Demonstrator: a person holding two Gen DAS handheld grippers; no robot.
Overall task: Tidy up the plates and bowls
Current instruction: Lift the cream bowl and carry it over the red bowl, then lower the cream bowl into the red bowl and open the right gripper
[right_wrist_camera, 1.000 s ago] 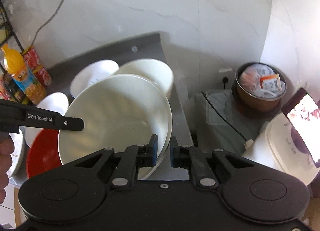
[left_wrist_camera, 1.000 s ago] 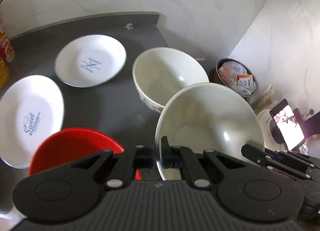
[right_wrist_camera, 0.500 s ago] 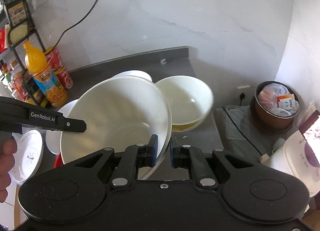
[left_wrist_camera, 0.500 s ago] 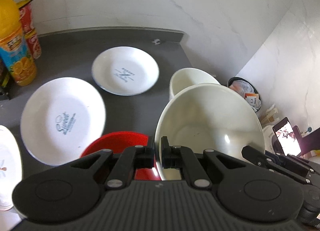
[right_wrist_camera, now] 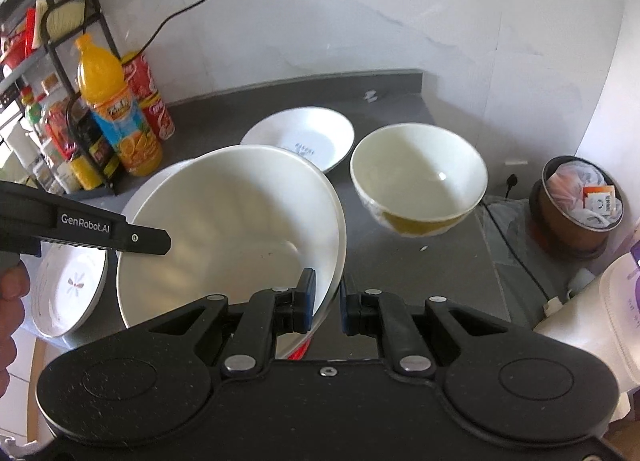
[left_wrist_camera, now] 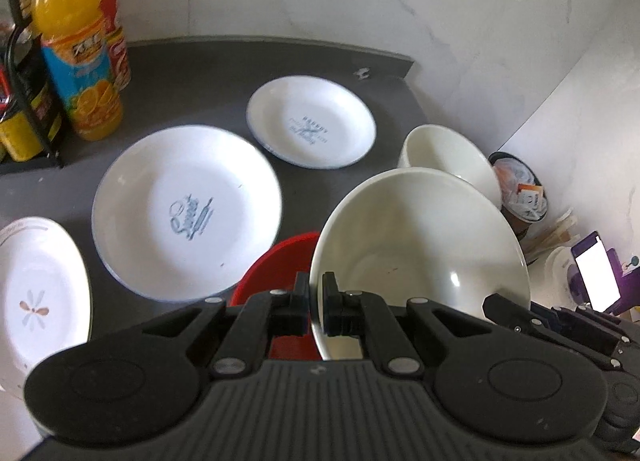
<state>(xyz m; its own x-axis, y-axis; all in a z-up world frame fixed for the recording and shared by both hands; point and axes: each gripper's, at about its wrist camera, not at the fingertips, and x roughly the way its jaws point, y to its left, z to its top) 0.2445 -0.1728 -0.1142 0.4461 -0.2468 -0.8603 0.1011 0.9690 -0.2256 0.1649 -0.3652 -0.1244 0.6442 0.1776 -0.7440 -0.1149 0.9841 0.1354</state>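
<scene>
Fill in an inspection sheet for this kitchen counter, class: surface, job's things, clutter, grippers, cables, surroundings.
Surface: dark grey counter, small white scrap near the back edge.
Job's things: large white bowl held tilted over a red bowl; smaller cream bowl on the counter; three white plates lying apart.
Clutter: orange juice bottle, red cans, wire rack of packets.
Grippers: left gripper and right gripper each clamp the large bowl's rim on opposite sides.
Cables: black cable right of the counter; another on the wall.
Surroundings: marble wall, brown bin, lit phone.
</scene>
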